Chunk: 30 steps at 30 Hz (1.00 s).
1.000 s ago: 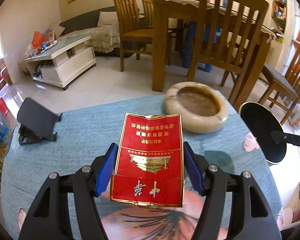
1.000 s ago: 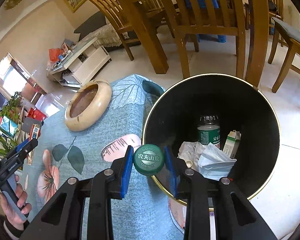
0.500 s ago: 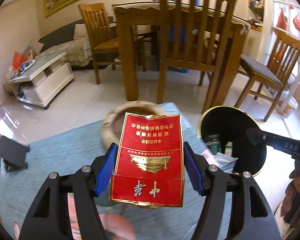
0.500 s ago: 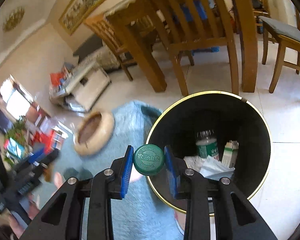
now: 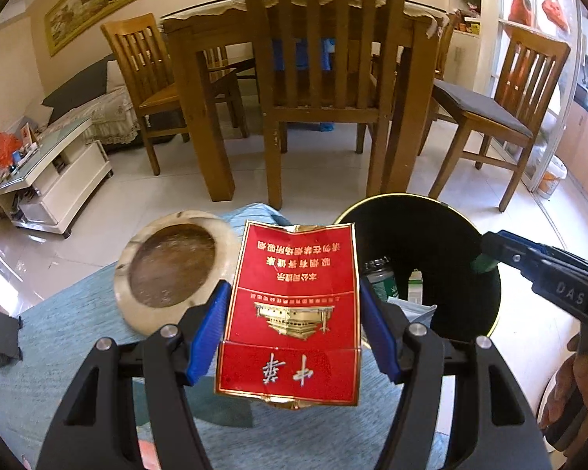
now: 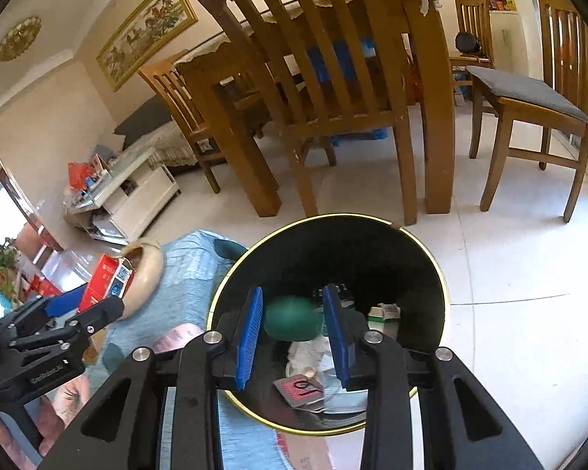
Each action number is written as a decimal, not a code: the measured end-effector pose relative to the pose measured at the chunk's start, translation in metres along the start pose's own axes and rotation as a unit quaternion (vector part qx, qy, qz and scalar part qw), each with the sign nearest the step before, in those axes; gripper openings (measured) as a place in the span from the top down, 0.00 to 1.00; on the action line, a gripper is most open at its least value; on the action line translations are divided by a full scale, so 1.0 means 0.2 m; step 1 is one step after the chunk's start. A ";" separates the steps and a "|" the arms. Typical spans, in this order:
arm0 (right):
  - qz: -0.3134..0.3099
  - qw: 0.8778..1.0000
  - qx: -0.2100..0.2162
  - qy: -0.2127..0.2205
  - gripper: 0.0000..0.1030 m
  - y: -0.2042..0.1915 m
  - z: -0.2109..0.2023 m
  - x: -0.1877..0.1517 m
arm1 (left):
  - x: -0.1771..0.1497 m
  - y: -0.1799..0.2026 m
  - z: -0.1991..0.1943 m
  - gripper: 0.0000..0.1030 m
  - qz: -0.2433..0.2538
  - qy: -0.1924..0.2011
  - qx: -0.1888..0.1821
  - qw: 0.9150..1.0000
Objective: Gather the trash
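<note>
A red cigarette pack (image 5: 294,313) sits clamped between the blue pads of my left gripper (image 5: 293,286), above the blue tablecloth and near the bin's left rim. The black bin (image 5: 411,196) with a gold rim stands just past the table's edge. My right gripper (image 6: 293,293) hangs over the bin's mouth (image 6: 333,216), shut on a green bottle cap (image 6: 292,319), which looks blurred. The left wrist view shows the right gripper (image 5: 490,246) from the side, with the cap (image 5: 480,262) at its tip. Inside the bin lie a bottle (image 5: 378,278), a small carton (image 6: 384,313) and crumpled paper (image 6: 309,352).
A round beige ashtray (image 5: 172,266) rests on the cloth-covered table (image 5: 78,333), left of the pack. Wooden chairs (image 5: 325,58) and a dining table stand behind the bin on the tiled floor. A white low cabinet (image 5: 51,180) is far left. A hand (image 5: 576,387) grips the right tool.
My left gripper carried the pack to the right across the table, up to the bin. My right gripper moved with the cap from the rim to over the bin's opening.
</note>
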State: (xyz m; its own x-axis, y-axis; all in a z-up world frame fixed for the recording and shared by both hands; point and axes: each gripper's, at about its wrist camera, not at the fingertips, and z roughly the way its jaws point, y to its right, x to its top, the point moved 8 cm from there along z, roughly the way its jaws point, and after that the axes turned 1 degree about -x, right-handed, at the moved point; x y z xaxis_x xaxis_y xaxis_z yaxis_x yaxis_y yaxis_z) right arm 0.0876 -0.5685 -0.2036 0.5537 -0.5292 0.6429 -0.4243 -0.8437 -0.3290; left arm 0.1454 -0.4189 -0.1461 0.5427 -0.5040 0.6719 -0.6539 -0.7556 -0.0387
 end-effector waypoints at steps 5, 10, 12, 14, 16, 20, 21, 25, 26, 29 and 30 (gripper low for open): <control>0.004 1.000 -0.005 -0.007 0.68 0.03 0.05 0.00 | 0.01 0.07 0.01 0.37 0.012 0.002 -0.008 1.000; 0.013 1.000 -0.004 0.008 0.60 0.05 0.01 0.01 | 0.01 0.12 0.03 0.37 0.023 0.002 -0.013 1.000; 0.021 0.999 -0.022 0.029 0.33 0.08 -0.04 0.04 | 0.01 0.14 0.03 0.37 0.028 0.003 -0.014 1.000; 0.036 0.998 -0.030 0.043 0.16 0.12 -0.08 0.05 | 0.02 0.17 0.03 0.37 0.032 0.004 -0.016 0.999; 0.060 0.997 -0.026 0.049 0.12 0.17 -0.09 0.05 | 0.02 0.21 0.05 0.37 0.038 0.003 -0.016 0.999; 0.131 0.989 -0.026 0.065 0.07 0.33 -0.14 0.05 | 0.08 0.33 0.10 0.37 0.057 0.006 -0.033 0.998; 0.145 0.987 -0.026 0.069 0.06 0.36 -0.15 0.05 | 0.10 0.37 0.12 0.36 0.061 0.002 -0.047 0.997; 0.195 0.977 -0.020 0.084 0.04 0.49 -0.20 0.04 | 0.12 0.51 0.22 0.30 0.079 -0.018 -0.062 0.995; 0.201 0.976 -0.016 0.085 0.04 0.51 -0.20 0.04 | 0.12 0.52 0.24 0.25 0.077 -0.021 -0.065 0.995; 0.201 0.976 -0.012 0.087 0.04 0.51 -0.20 0.05 | 0.11 0.54 0.24 0.17 0.069 -0.025 -0.066 0.995; 0.199 0.976 -0.012 0.087 0.04 0.50 -0.20 0.05 | 0.11 0.54 0.24 0.13 0.069 -0.023 -0.064 0.995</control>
State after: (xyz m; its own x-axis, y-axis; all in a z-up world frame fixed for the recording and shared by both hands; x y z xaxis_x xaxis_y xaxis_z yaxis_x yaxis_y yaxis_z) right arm 0.0221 -0.6551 -0.2022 0.2126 -0.7889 0.5765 -0.5982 -0.5716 -0.5616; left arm 0.1111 -0.5310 -0.1709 0.4640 -0.6207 0.6320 -0.7843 -0.6195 -0.0327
